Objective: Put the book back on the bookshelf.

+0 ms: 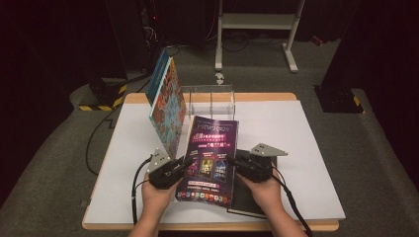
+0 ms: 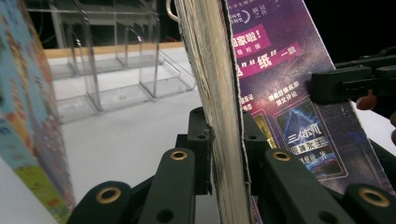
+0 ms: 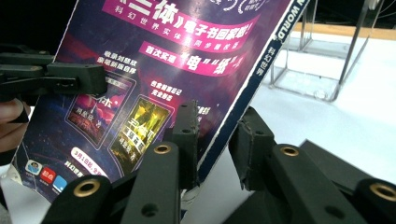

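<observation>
A purple magazine (image 1: 210,148) is tilted up off the table between both grippers. My left gripper (image 1: 187,162) clamps its left page edge; in the left gripper view both pads of the left gripper (image 2: 226,140) press on the thick block of pages (image 2: 215,93). My right gripper (image 1: 231,160) holds the right side. In the right gripper view the blue spine (image 3: 261,65) runs slanted between the jaws of the right gripper (image 3: 215,140), which pinch it. Each gripper's view also shows the other gripper (image 2: 345,84) (image 3: 70,79) lying across the cover.
A colourful book (image 1: 167,103) leans upright against a clear acrylic rack (image 1: 210,101) at the back of the white table (image 1: 306,148). A black book (image 1: 249,197) lies flat under the magazine's right corner. A white metal stand (image 1: 257,22) is on the floor beyond.
</observation>
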A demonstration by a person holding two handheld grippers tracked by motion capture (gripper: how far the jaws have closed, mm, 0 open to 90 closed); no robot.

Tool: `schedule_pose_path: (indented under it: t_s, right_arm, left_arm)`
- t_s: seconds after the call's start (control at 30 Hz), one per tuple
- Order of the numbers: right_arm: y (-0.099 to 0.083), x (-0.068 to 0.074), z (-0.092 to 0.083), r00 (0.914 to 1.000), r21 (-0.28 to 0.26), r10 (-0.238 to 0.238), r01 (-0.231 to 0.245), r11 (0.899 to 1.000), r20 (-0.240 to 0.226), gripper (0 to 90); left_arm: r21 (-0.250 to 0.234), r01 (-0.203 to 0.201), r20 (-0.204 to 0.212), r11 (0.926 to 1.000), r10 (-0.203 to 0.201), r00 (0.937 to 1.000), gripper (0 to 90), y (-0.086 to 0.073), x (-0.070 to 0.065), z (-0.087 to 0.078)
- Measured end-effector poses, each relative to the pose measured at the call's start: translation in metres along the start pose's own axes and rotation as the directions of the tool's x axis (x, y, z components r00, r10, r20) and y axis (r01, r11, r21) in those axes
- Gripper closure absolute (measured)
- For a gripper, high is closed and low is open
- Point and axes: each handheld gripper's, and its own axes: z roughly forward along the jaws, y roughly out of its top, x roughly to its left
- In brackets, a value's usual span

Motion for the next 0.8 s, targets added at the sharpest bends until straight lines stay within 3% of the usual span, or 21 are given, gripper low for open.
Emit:
schedule_pose_path:
  t_s: [0.47,0.8]
  right_arm:
    - [0.017,-0.003,0.025,0.9995,-0.041,-0.001,0.002,0.999,0.032,76.5]
    - [0.026,-0.007,0.03,0.9974,-0.075,-0.01,0.015,0.997,0.071,77.5]
  left_arm:
    - [-0.096,-0.052,-0.046,0.9941,0.047,0.9978,80.5,0.007,0.005,0.014]
    - [-0.128,-0.107,-0.056,0.986,0.1,0.9934,80.5,0.008,0.005,0.027]
